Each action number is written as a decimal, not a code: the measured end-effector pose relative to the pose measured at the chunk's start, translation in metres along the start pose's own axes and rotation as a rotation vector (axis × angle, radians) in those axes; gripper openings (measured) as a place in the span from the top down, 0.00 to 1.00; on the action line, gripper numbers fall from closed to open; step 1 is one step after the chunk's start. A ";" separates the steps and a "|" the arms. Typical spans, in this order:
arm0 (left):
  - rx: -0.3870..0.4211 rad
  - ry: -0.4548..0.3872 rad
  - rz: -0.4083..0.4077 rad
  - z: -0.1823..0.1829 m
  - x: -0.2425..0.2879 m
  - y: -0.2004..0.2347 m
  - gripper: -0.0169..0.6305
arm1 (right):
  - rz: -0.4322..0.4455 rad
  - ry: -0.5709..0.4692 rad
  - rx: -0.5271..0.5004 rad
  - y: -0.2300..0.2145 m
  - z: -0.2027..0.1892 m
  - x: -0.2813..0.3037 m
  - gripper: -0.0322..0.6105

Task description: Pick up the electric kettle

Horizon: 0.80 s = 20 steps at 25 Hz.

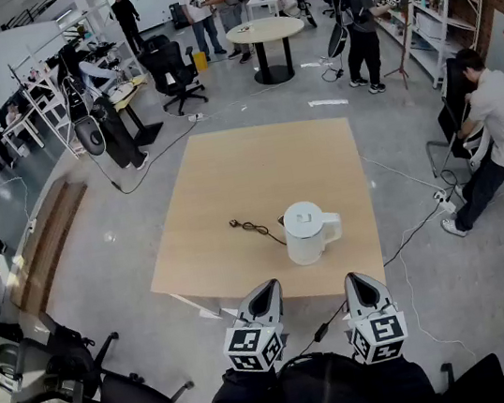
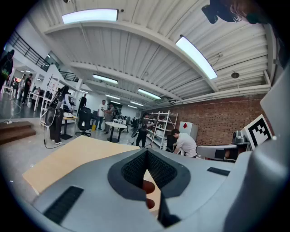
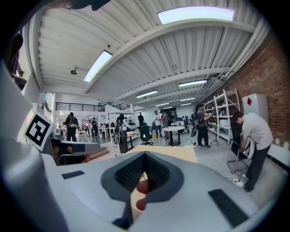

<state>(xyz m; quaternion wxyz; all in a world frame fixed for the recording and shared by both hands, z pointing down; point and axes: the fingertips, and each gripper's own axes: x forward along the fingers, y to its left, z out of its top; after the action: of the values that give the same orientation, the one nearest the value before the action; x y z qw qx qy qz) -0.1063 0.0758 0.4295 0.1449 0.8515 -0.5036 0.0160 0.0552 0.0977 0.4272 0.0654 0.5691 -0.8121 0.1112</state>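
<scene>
Head view puts the white electric kettle point(image 1: 309, 231) upright near the wooden table point(image 1: 231, 190) front edge, handle turned right and seemingly easy to grasp, while left gripper point(image 1: 267, 287) and right gripper point(image 1: 357, 278) hover short of it, both clenched empty.

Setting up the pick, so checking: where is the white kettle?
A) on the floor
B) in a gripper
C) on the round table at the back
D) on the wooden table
D: the kettle stands on the wooden table, near its front edge.
</scene>
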 end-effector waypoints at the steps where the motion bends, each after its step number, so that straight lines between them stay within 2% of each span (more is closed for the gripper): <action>1: 0.003 0.000 -0.002 0.000 0.002 0.000 0.97 | 0.004 -0.003 0.007 0.000 0.000 0.002 0.95; 20: 0.014 0.026 -0.034 -0.009 0.012 -0.022 0.97 | 0.028 0.013 0.043 -0.006 -0.011 -0.006 0.95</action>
<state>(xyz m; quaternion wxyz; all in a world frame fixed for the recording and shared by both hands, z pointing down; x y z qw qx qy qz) -0.0802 0.0777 0.4349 0.1455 0.8607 -0.4871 0.0281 0.0627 0.1040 0.4373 0.0567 0.5582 -0.8170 0.1333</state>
